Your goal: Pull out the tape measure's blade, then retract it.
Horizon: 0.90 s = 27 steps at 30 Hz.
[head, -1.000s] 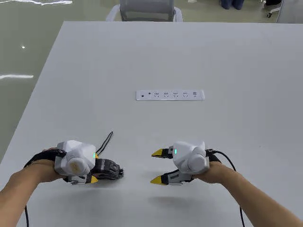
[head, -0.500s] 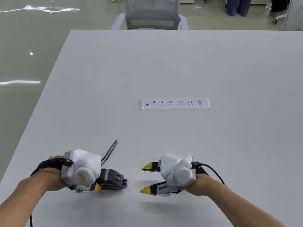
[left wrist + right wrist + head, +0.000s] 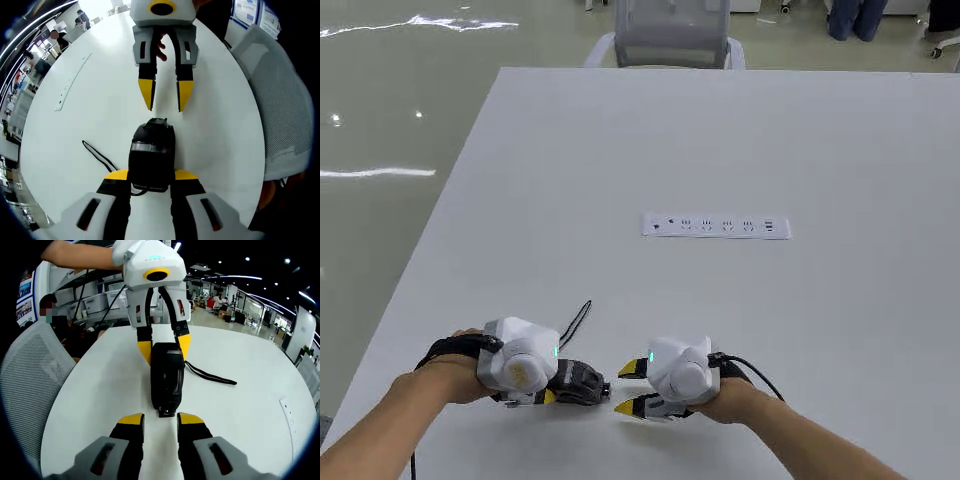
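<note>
A black tape measure (image 3: 582,382) lies on the white table (image 3: 720,130) near its front edge, with my left gripper (image 3: 560,381) shut on its body. In the left gripper view the case (image 3: 152,152) sits between my yellow fingertips (image 3: 118,174), nose pointing away. My right gripper (image 3: 630,388) faces it from the right, open, tips just short of the nose. In the right gripper view the tape measure (image 3: 167,377) ends right in front of my right gripper (image 3: 160,420), and the left gripper (image 3: 161,347) clamps its far side. No blade is drawn out.
The tape measure's black wrist strap (image 3: 576,322) trails on the table beyond the left gripper. A white power strip (image 3: 716,226) lies mid-table. A grey mesh chair (image 3: 672,30) stands at the far edge. Another chair (image 3: 30,390) is beside the front edge.
My right gripper has moved left, closing the gap until its tips reach the tape measure's nose. The left gripper keeps its hold. The head camera has shifted.
</note>
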### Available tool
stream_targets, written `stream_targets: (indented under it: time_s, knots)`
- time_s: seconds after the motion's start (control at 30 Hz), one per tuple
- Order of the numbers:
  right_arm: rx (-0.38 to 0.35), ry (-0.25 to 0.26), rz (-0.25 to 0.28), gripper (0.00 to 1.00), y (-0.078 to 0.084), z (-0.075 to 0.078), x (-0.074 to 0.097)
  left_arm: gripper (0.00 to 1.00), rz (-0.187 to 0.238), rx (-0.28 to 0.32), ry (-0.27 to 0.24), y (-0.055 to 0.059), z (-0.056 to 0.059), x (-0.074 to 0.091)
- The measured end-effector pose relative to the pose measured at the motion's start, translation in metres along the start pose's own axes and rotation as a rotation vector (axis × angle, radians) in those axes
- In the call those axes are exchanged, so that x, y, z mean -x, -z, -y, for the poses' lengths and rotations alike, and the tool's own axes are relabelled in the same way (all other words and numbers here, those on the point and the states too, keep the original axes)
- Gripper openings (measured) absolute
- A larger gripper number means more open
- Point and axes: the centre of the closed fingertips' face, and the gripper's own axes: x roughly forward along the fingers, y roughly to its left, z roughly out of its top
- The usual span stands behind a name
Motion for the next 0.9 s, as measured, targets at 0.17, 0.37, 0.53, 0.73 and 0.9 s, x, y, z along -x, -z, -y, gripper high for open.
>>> stream_targets:
  time_s: [0.17,0.37,0.53,0.73,0.9]
  knots:
    - [0.012,0.018,-0.019,0.23,0.004,0.004,-0.008,0.26,0.018,0.004,-0.003,0.000,0.000,0.000]
    - [0.027,0.013,-0.029,0.21,0.003,0.005,-0.017,0.26,0.024,0.000,-0.007,0.000,0.000,0.000]
    - [0.027,0.016,-0.034,0.15,0.005,0.009,-0.019,0.26,0.033,-0.001,-0.004,0.000,0.000,0.000]
    - [0.026,0.010,-0.059,0.15,0.013,0.007,-0.020,0.26,0.037,0.003,0.001,0.004,-0.001,0.003]
    - [0.017,0.018,-0.021,0.15,0.004,0.009,-0.019,0.26,0.025,0.015,-0.009,0.014,-0.001,0.007]
